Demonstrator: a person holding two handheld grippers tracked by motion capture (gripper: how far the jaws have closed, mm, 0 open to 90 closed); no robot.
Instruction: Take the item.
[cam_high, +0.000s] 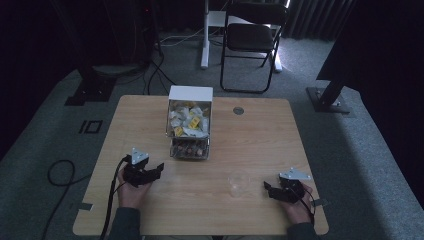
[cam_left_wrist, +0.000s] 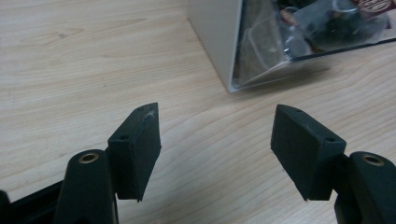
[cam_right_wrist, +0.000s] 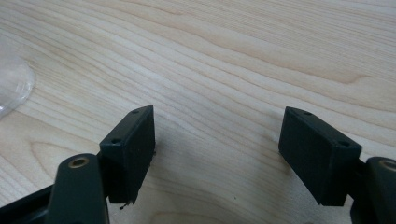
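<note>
Looks like nothing's really started yet, far as I can tell. The wooden table (cam_high: 260, 150) has a white dispenser box (cam_high: 189, 117) near the middle of the far edge, with yellow-and-white sachets on top and a clear tray of darker packets at its base. A clear plastic cup (cam_high: 239, 182) sits toward the near edge, right of centre, empty I think. The left gripper (cam_high: 159, 168) sits by the near-left corner and the right gripper (cam_high: 267, 188) by the near-right, fingers spread, gripping nothing. So any picking or filling is still to do.
</note>
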